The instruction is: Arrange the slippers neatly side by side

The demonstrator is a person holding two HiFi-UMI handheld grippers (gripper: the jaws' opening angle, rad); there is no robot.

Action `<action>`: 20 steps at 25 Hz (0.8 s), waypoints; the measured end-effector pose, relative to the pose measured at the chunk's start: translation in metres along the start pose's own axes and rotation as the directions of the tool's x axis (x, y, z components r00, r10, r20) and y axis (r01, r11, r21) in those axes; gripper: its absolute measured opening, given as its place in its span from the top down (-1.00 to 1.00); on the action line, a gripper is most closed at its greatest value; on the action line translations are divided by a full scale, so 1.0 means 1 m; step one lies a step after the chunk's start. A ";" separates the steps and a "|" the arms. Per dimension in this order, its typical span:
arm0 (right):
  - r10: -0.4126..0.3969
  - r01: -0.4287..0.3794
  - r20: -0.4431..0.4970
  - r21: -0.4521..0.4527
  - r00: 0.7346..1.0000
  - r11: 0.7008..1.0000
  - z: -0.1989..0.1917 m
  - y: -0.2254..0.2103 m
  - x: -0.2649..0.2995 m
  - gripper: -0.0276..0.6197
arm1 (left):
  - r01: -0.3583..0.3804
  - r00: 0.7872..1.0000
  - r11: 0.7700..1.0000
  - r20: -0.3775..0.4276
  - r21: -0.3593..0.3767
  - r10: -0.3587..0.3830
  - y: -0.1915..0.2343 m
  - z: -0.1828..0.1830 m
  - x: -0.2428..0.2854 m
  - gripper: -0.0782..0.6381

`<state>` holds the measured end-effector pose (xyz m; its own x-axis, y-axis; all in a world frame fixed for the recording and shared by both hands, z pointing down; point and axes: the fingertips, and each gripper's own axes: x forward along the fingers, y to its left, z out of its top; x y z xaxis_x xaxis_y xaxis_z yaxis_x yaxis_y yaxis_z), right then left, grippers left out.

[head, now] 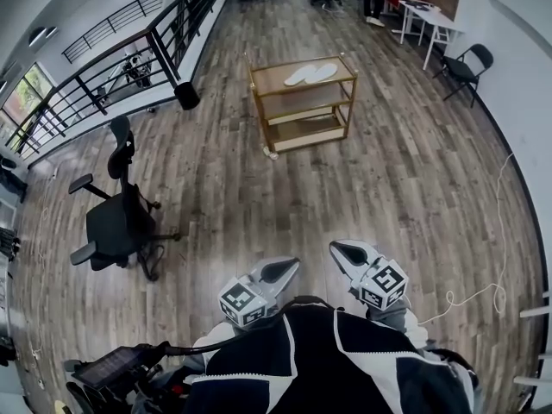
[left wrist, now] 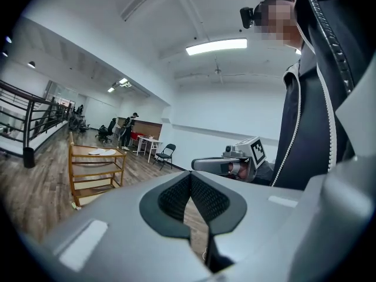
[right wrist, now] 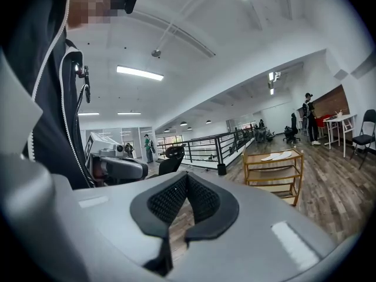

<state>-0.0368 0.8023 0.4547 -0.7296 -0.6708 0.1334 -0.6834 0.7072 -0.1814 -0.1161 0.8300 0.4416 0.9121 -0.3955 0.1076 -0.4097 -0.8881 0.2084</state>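
- Both slippers (head: 311,74) lie on the top shelf of a three-tier wooden cart (head: 256,102). The cart stands on the plank floor well ahead of the person, with open floor between.
- The slippers are a white pair lying close together and nearly parallel. Their long axes run roughly along the cart's long side, slightly aslant. Whether they touch is too small to tell.
- The left gripper (head: 289,266) is held close to the body with its fingers pressed together on nothing. Its own view shows the cart (left wrist: 71,169) and slippers (left wrist: 101,152) far off to the left of the fingers.
- The right gripper (head: 345,248) is also near the chest, fingers closed and empty. In its view the cart (right wrist: 301,175) and slippers (right wrist: 281,155) sit far off to the right.
- The two grippers angle inward toward each other, and neither looks clearly nearer the cart. The coming move is probably a walk forward before any reach.
- The cart's middle and bottom shelves show nothing on them from here.
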 end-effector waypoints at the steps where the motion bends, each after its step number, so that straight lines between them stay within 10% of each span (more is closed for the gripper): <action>1: 0.003 -0.003 0.000 0.001 1.000 1.000 0.000 0.000 0.000 0.90 | -0.001 1.000 1.000 0.000 -0.003 0.001 0.000 0.000 0.001 0.74; 20: -0.062 0.063 -0.037 0.020 0.997 0.998 0.004 -0.037 0.055 0.90 | 0.174 0.984 0.985 -0.039 0.002 -0.174 0.064 0.010 0.037 0.74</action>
<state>-0.0520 0.7382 0.4647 -0.6863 -0.7045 0.1806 -0.7271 0.6590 -0.1923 -0.1087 0.7567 0.4493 0.9683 -0.2256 0.1070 -0.2444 -0.9439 0.2219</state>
